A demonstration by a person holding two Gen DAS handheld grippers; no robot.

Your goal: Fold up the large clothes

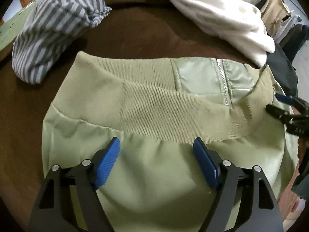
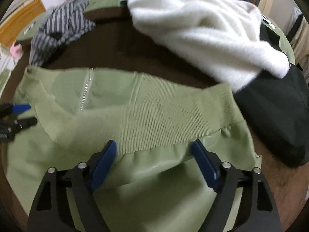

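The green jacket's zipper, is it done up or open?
Done up, where visible: the zipper teeth run as one closed silver line down the green jacket to its ribbed hem.

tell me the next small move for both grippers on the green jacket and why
Probably close both: the left gripper and right gripper stand open over the green jacket, just below its ribbed hem, pads not yet pinching fabric.

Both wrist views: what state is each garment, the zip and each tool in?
Green jacket: spread flat, ribbed hem uppermost, unfolded.
Zip: closed where visible.
Striped shirt: crumpled heap.
White fleece: loose pile, overlapping the dark garment.
Dark garment: lying beside the jacket.
Left tool: open over the jacket, gripping nothing.
Right tool: open over the hem, gripping nothing.
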